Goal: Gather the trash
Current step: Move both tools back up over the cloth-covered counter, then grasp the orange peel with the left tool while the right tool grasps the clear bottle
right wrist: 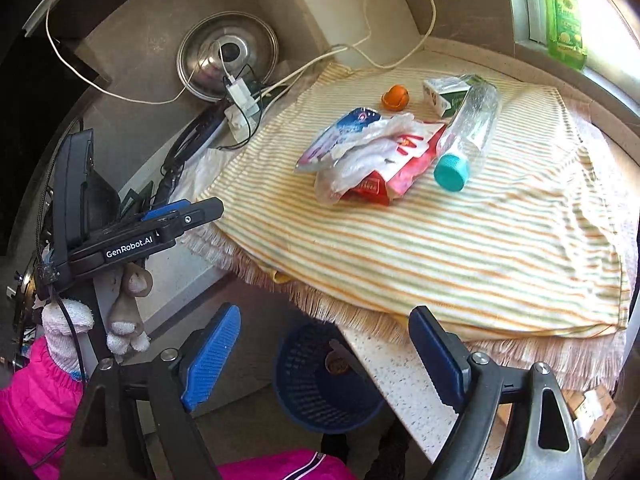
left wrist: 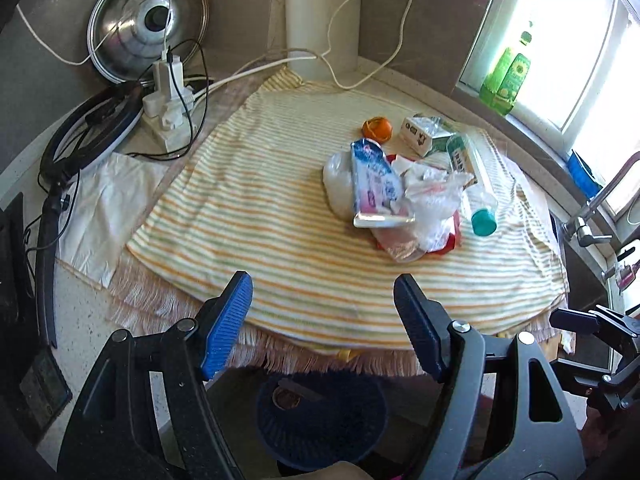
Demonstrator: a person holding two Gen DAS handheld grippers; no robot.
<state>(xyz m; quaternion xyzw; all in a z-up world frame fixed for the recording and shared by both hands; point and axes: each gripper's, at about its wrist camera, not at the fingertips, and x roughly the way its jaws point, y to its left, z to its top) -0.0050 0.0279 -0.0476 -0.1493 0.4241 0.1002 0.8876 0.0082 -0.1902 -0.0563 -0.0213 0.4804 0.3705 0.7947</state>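
Note:
Trash lies in a heap on a striped cloth (left wrist: 248, 216) (right wrist: 460, 248) on the counter: a clear plastic bottle with a teal cap (left wrist: 476, 184) (right wrist: 468, 132), a red wrapper (right wrist: 404, 164), crumpled clear plastic (left wrist: 432, 200) (right wrist: 360, 156), a blue-and-white packet (left wrist: 374, 182) (right wrist: 340, 136), a small carton (left wrist: 424, 134) (right wrist: 446, 94) and an orange peel (left wrist: 377, 129) (right wrist: 395, 97). A dark blue basket (left wrist: 322, 420) (right wrist: 324, 384) stands on the floor below the counter edge, with something brown inside. My left gripper (left wrist: 323, 316) is open and empty over the cloth's near edge. My right gripper (right wrist: 324, 344) is open and empty above the basket.
A steel pot lid (left wrist: 146, 28) (right wrist: 226, 60) leans on the back wall beside a white power strip with cables (left wrist: 168, 104). A green bottle (left wrist: 506, 76) (right wrist: 564, 20) stands on the window sill. A faucet (left wrist: 588, 216) is at right. A gloved hand (right wrist: 68, 336) in a pink sleeve holds the left tool.

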